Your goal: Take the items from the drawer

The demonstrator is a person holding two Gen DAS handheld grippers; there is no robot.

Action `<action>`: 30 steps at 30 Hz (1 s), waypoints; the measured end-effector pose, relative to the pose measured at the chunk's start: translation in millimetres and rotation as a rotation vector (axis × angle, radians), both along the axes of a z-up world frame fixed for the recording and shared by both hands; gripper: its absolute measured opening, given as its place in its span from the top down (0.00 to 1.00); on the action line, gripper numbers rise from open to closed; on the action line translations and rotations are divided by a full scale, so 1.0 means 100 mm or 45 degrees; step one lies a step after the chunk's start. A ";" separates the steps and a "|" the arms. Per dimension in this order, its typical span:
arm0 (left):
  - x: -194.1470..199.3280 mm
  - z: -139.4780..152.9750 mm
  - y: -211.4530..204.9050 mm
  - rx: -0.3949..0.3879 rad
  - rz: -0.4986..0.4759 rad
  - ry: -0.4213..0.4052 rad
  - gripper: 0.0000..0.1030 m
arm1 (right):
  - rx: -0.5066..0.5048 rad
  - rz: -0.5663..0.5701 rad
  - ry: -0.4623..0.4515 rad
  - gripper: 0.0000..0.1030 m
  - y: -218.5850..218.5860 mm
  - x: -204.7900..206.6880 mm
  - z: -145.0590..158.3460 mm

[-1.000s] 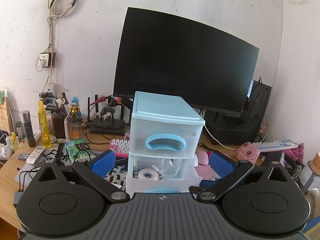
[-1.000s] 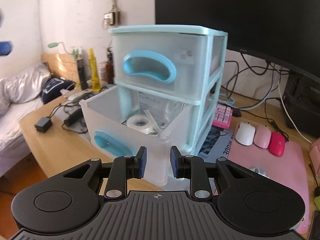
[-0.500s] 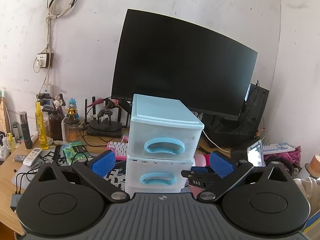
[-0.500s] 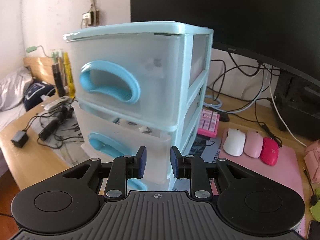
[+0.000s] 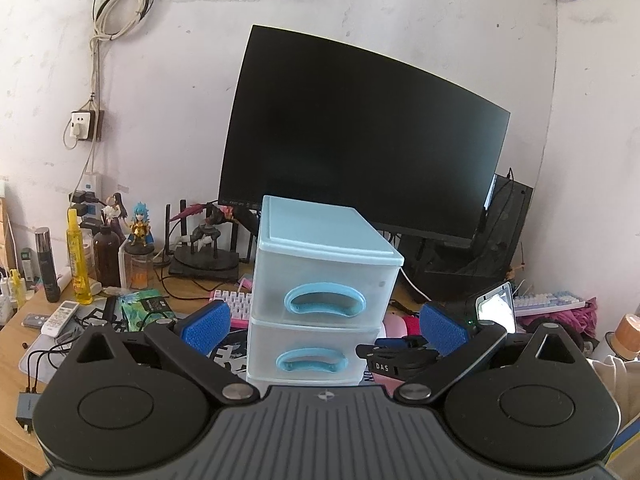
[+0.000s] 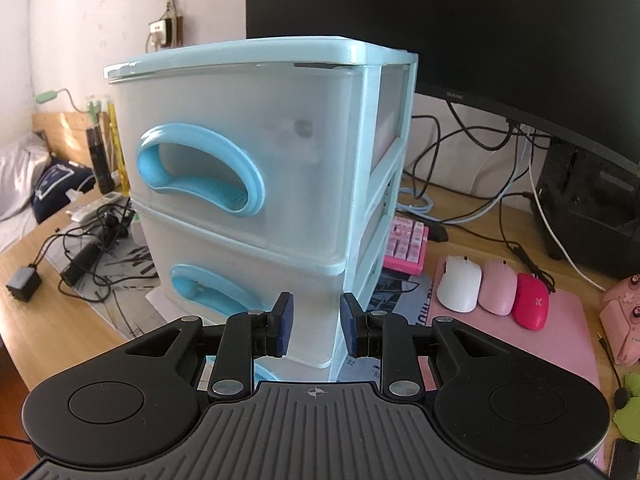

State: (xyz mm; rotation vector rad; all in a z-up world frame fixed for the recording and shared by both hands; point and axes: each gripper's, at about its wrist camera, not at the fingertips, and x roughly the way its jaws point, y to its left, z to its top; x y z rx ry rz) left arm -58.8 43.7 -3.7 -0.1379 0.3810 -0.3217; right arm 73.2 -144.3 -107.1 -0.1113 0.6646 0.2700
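A small translucent two-drawer cabinet (image 5: pixel 320 280) with light blue frame and handles stands on the desk; both drawers are closed. My left gripper (image 5: pixel 324 326) is wide open and empty, held back in front of the cabinet. My right gripper (image 6: pixel 315 326) is close to the lower drawer's front (image 6: pixel 256 304), near its right corner; its pads stand a narrow gap apart with nothing between them. The right gripper shows in the left wrist view (image 5: pixel 400 356) at the cabinet's right. The upper handle (image 6: pixel 200 174) and lower handle (image 6: pixel 212 292) are free. The drawers' contents are hidden.
A large black monitor (image 5: pixel 360 152) stands behind the cabinet. Bottles (image 5: pixel 76 264), figurines (image 5: pixel 140 228), a remote and cables crowd the desk's left. Three mice (image 6: pixel 492 292) lie on a pink mat (image 6: pixel 560 328) to the right, with a pink keypad (image 6: pixel 404 248) behind.
The lower drawer, open a second ago with a tape roll visible inside, is now closed. My right gripper moved forward up to the cabinet. My left gripper drew back slightly.
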 end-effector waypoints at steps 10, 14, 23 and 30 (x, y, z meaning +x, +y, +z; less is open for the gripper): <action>0.02 0.01 0.01 0.002 0.000 -0.013 0.00 | -0.012 0.009 0.001 0.72 0.03 -0.13 0.05; 0.02 0.01 0.01 0.007 0.000 -0.015 0.00 | 0.009 -0.018 -0.005 0.72 -0.02 -0.23 0.16; 0.03 0.02 0.01 0.006 -0.008 -0.020 0.00 | 0.101 -0.101 -0.087 0.49 -0.18 -0.53 0.76; 0.06 0.04 0.00 0.004 -0.025 -0.036 0.00 | 0.121 -0.132 -0.159 0.21 -0.28 -0.77 1.15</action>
